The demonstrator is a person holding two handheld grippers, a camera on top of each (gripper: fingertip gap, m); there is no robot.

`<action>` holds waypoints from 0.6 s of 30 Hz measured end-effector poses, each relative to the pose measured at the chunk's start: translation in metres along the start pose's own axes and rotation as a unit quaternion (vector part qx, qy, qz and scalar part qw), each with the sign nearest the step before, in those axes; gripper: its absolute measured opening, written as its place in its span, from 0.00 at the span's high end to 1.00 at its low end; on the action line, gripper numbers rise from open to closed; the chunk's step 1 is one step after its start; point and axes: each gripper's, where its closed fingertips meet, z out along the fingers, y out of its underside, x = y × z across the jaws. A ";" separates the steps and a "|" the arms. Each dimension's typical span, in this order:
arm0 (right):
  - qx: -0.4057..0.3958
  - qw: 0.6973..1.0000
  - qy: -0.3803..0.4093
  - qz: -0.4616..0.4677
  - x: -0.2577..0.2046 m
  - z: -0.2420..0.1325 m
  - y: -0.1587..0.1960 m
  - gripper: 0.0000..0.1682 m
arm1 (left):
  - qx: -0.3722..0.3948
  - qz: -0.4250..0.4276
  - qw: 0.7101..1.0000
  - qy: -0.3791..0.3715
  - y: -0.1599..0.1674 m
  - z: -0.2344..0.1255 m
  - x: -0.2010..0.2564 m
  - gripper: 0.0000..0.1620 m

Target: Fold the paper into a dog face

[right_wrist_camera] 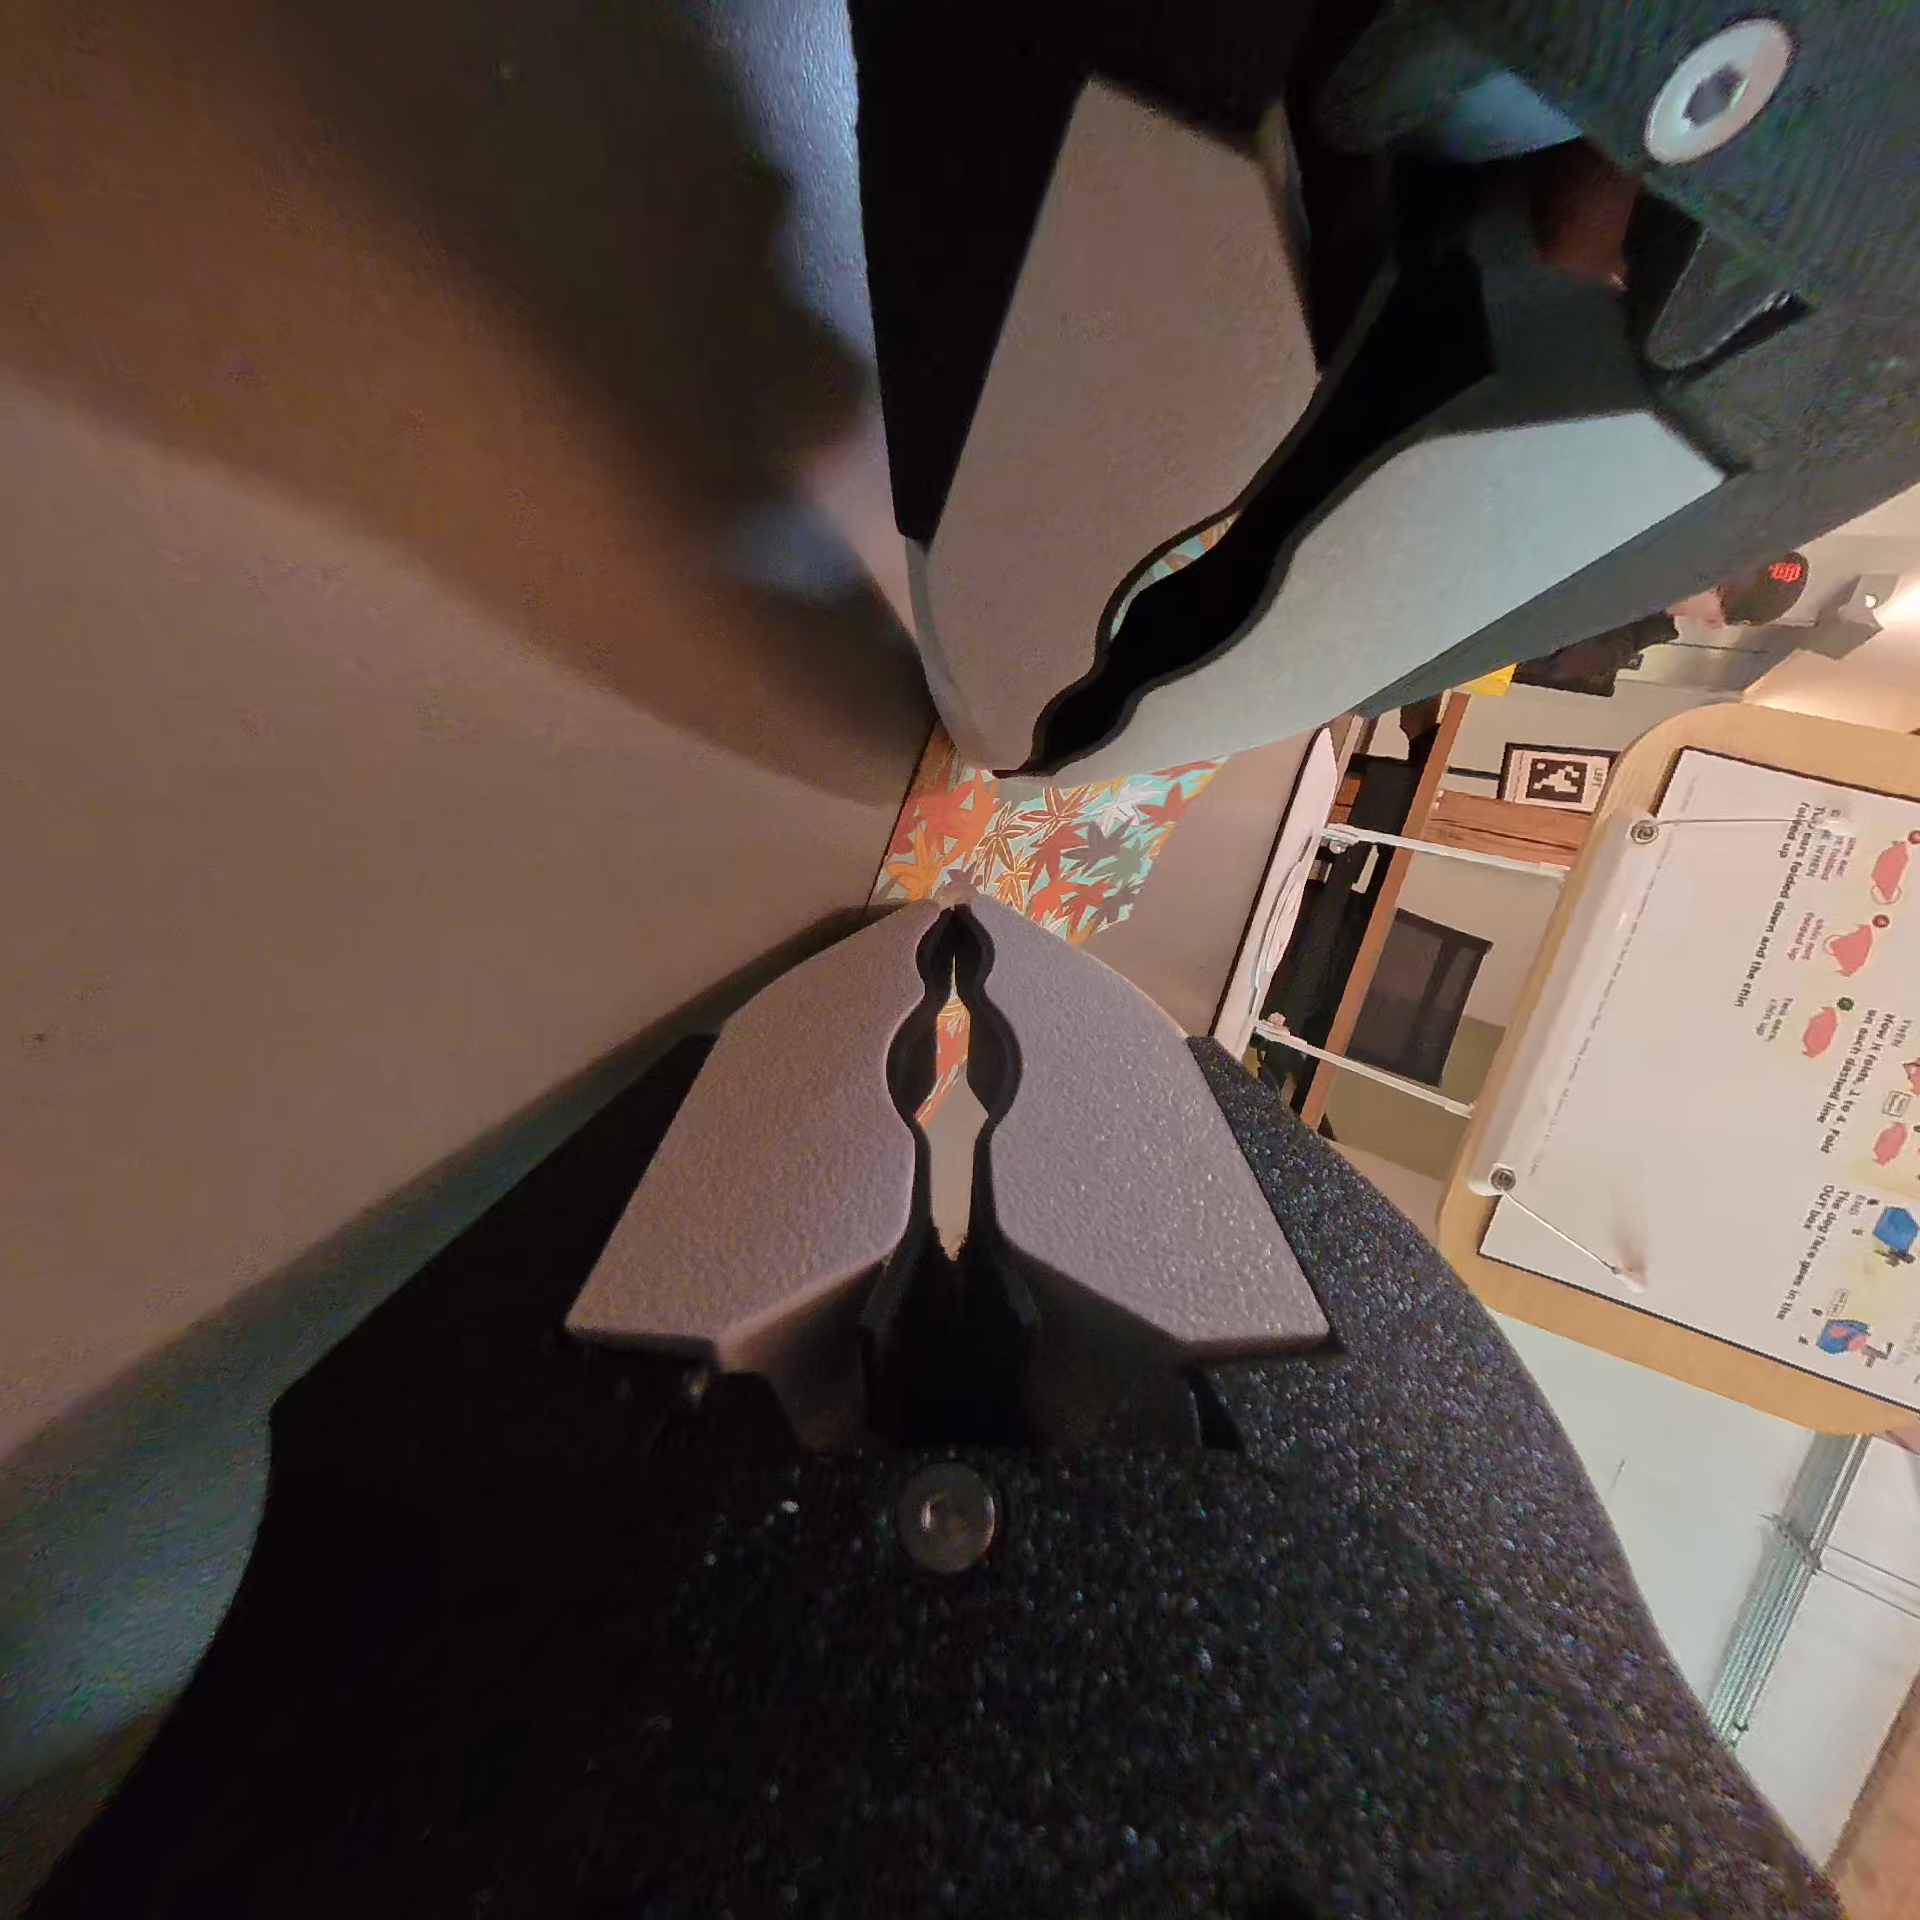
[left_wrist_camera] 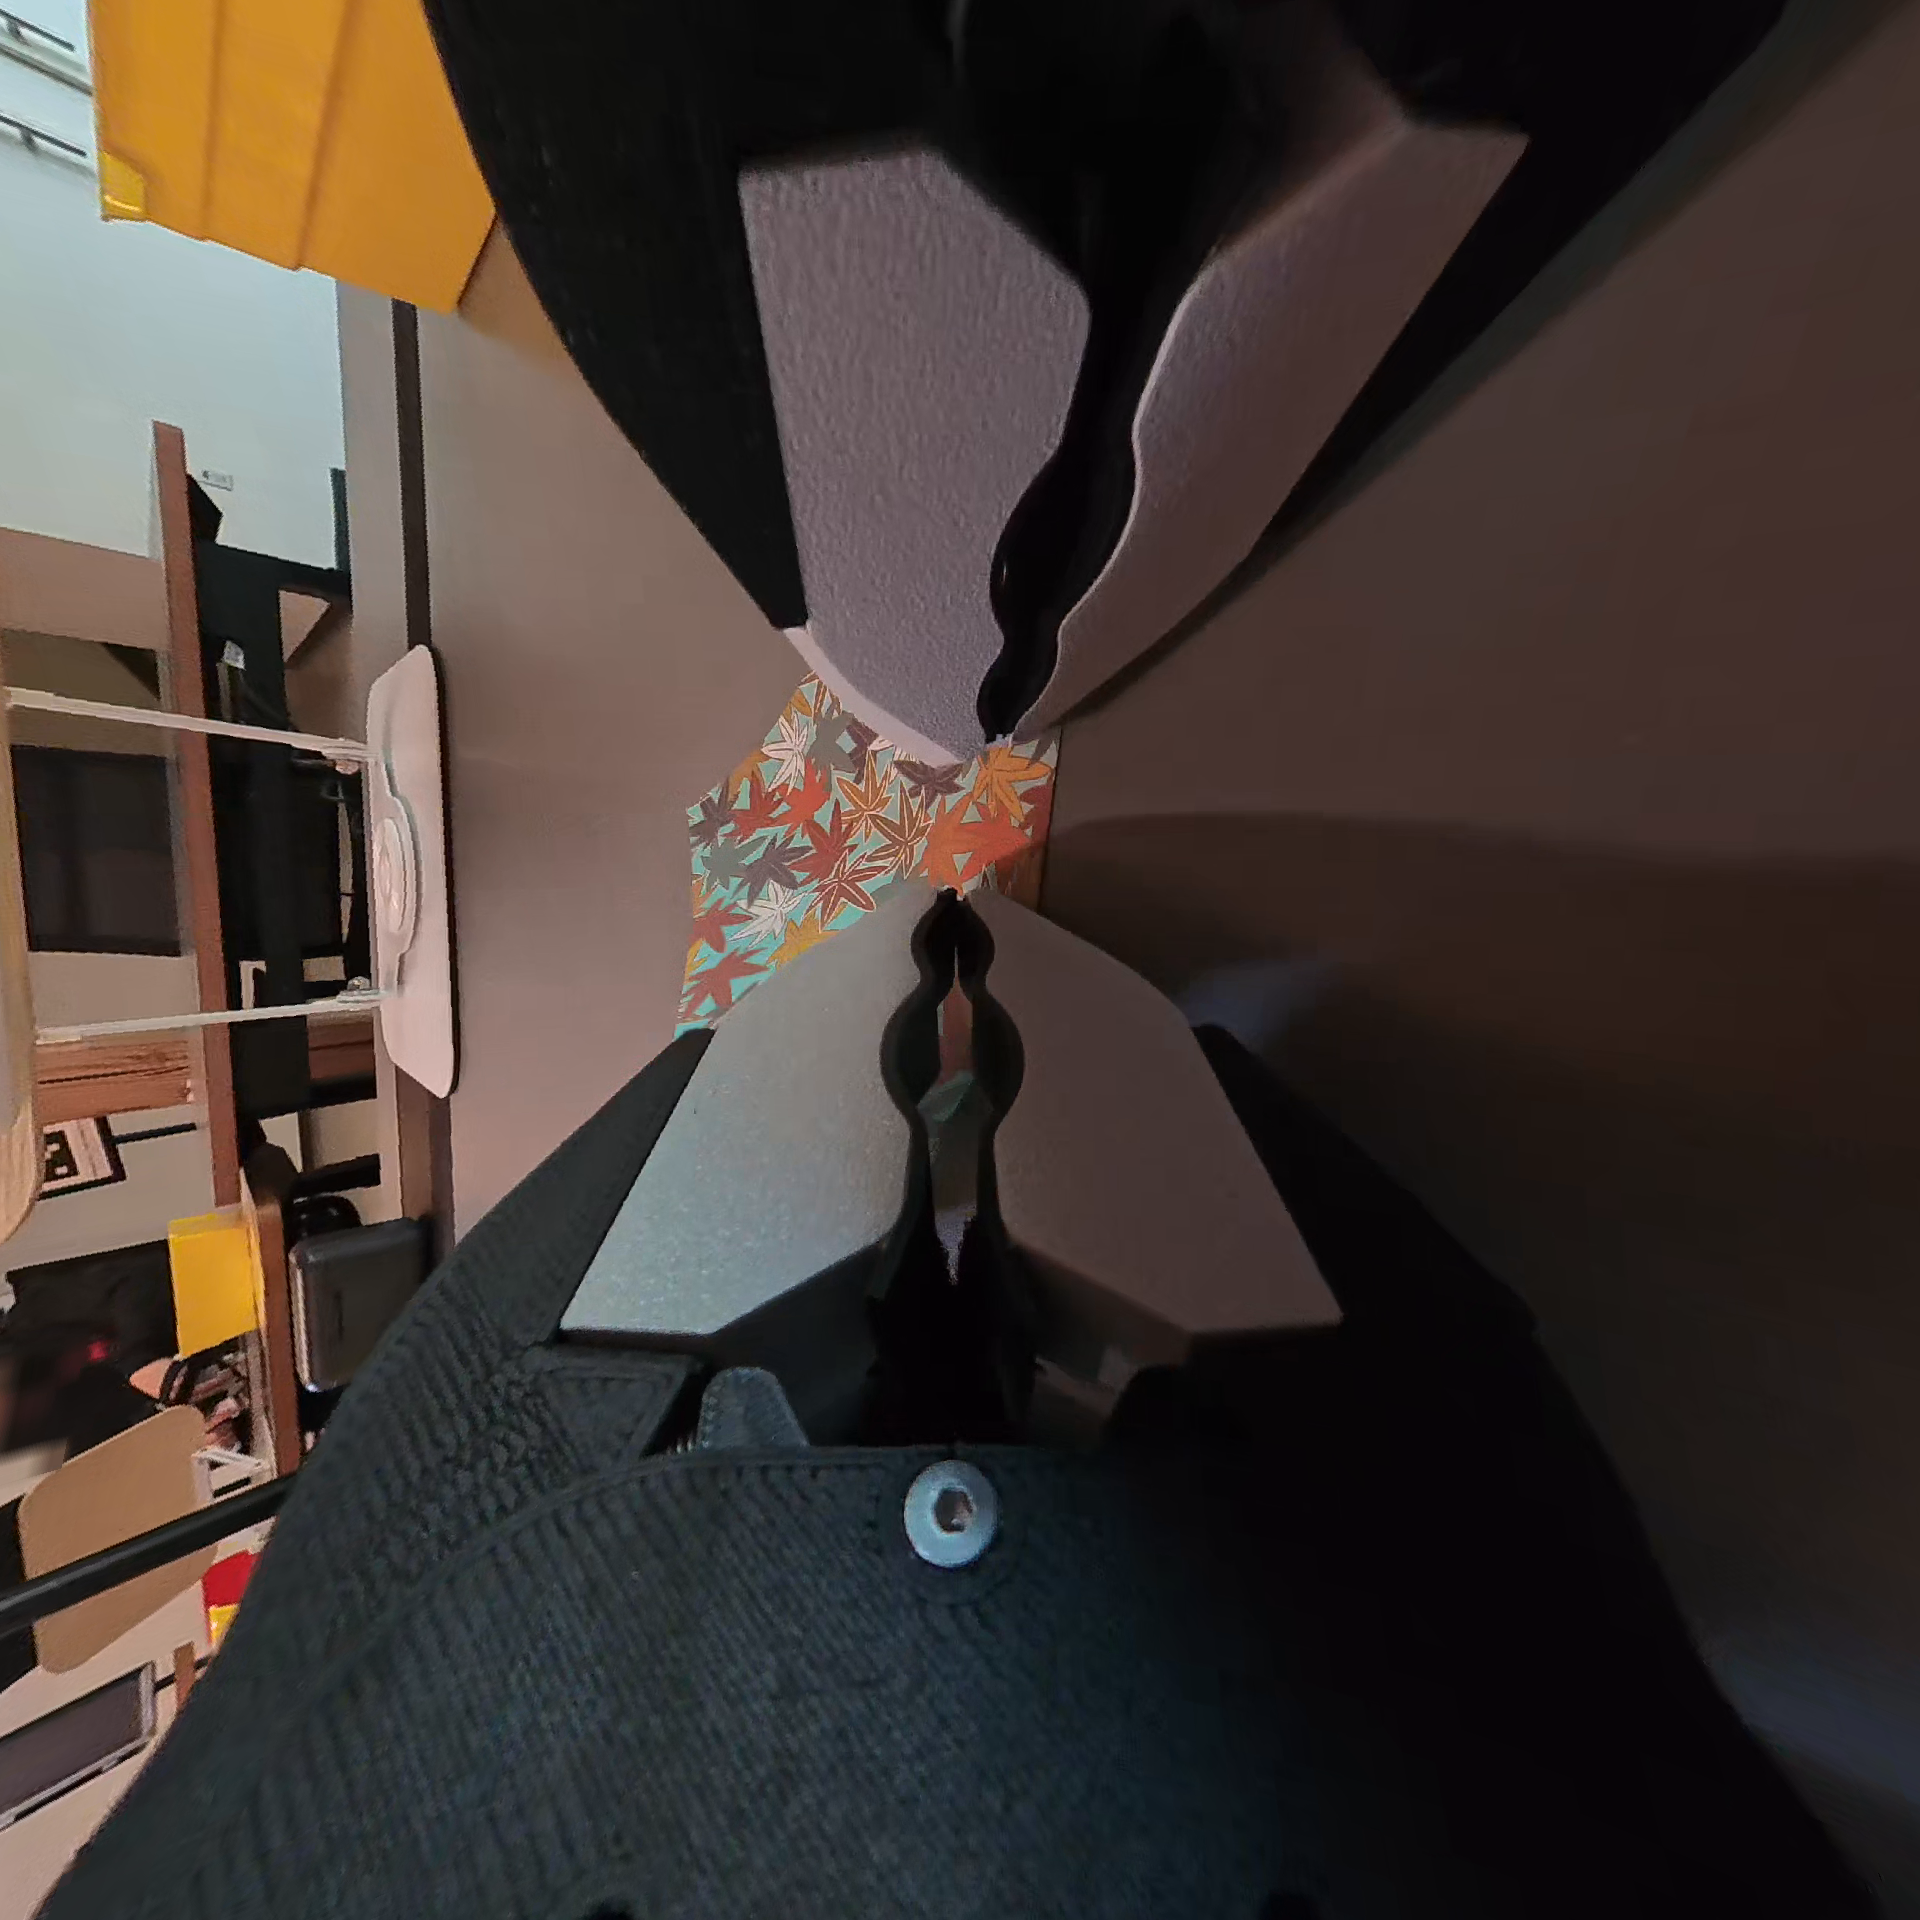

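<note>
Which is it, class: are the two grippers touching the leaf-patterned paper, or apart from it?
Touching. In the left wrist view, the left gripper and right gripper both meet the leaf-patterned paper at its edge, tips closed on it, no gap showing.

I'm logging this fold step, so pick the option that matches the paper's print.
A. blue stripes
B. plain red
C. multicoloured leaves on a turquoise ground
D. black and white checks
C: the paper lying on the table between the left tool and the right tool carries orange, red, brown and white leaves over turquoise, and the right wrist view shows the same print.
</note>
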 end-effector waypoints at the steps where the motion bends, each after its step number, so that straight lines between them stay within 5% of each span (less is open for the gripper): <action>1: 0.000 1.000 0.001 0.001 0.000 0.000 0.000 1.00 | -0.001 0.001 1.000 0.000 0.001 0.000 0.000 1.00; 18: -0.001 1.000 0.001 0.007 0.000 0.000 0.001 1.00 | 0.018 0.022 1.000 -0.002 0.008 -0.003 -0.001 1.00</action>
